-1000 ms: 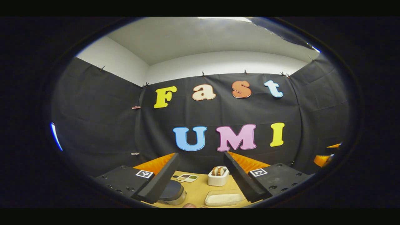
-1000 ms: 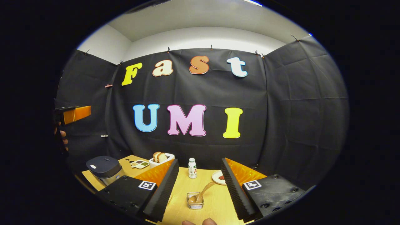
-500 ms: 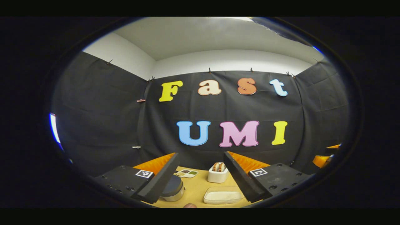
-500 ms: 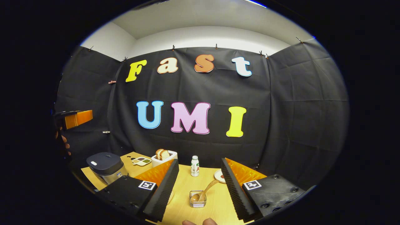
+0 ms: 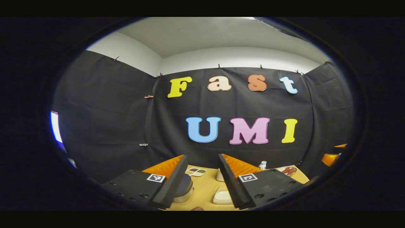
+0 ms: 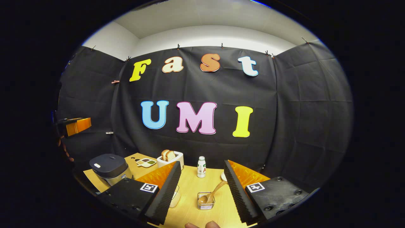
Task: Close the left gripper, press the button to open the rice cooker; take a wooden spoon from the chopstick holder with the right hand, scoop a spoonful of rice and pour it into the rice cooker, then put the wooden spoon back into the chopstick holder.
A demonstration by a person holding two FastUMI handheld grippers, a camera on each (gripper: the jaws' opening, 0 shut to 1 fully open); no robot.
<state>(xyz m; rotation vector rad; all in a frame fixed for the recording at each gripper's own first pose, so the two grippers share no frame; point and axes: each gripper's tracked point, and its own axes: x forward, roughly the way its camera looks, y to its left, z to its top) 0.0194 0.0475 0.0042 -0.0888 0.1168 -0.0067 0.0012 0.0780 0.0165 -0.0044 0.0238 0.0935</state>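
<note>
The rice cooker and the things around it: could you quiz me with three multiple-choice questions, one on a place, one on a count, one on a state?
1. Where does the wooden spoon sit?
A. in the chopstick holder
B. on the rice cooker
C. in the right gripper

2. How many bread slices stand in the white box?
A. none
B. two
C. five

3. The rice cooker's lid is:
A. shut
B. raised
C. removed

Answers: 1 A, its bowl rests inside the holder, handle leaning out. 2 B, two slices show side by side. 3 A, the dark lid lies flat on the body.
</note>
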